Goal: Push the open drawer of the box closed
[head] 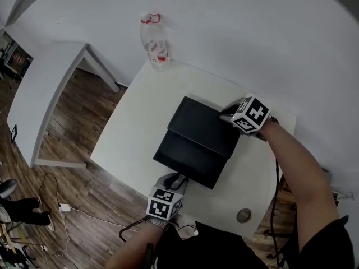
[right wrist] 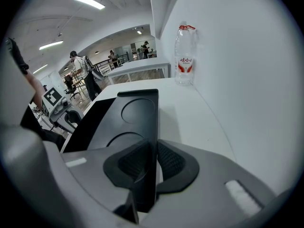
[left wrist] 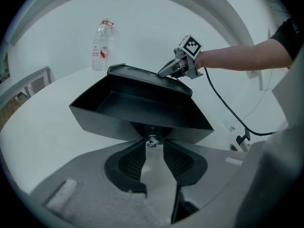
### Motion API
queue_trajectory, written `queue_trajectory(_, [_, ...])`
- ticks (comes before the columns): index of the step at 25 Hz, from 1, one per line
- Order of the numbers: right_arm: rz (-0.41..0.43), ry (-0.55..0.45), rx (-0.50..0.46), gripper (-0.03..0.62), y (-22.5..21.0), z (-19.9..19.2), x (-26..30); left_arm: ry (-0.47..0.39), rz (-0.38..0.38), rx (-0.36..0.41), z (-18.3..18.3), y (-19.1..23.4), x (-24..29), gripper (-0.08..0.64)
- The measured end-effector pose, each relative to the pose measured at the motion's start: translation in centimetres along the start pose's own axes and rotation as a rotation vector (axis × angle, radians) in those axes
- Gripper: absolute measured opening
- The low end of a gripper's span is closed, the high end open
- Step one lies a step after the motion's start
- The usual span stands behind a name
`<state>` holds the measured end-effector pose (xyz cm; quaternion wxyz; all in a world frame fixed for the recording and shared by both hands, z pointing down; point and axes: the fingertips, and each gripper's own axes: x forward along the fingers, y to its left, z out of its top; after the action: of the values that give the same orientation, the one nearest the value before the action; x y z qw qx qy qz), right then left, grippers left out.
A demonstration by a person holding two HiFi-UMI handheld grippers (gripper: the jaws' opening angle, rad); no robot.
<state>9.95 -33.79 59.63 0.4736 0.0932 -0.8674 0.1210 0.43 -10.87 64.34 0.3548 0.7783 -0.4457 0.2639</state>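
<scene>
On a white table (head: 132, 128), the black box (head: 205, 122) is sitting with its drawer (head: 188, 157) standing open toward the person. The right gripper (right wrist: 153, 161) is clamping the box's thin top edge, bracing it. The left gripper (left wrist: 153, 147) is hovering at the drawer front with its jaws wide, the small metal knob (left wrist: 152, 140) lying in the gap, seemingly untouched. The closing push is about to begin, calling for a straight shove on the front panel. The drawer's runners are staying hidden

The left claw (left wrist: 153, 150) and right claw (right wrist: 153, 163) are grey with black ribbed pads (left wrist: 132, 161). A black cable (left wrist: 218, 94) trails behind the right claw.
</scene>
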Motion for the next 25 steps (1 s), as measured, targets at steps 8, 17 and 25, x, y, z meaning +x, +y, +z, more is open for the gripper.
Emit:
queue_trajectory(8, [0.009, 0.003, -0.011, 0.064, 0.0, 0.0, 0.0, -0.002, 0.000, 0.027, 1.3, 0.1, 0.0, 0.069])
queue_trajectory(17, [0.015, 0.014, -0.014, 0.064, 0.2, 0.2, 0.1, 0.004, -0.022, 0.045, 4.7, 0.3, 2.3, 0.069])
queue_trajectory(25, [0.021, 0.000, -0.010, 0.063, 0.2, 0.2, 0.1, 0.001, -0.027, 0.023, 6.7, 0.4, 4.0, 0.067])
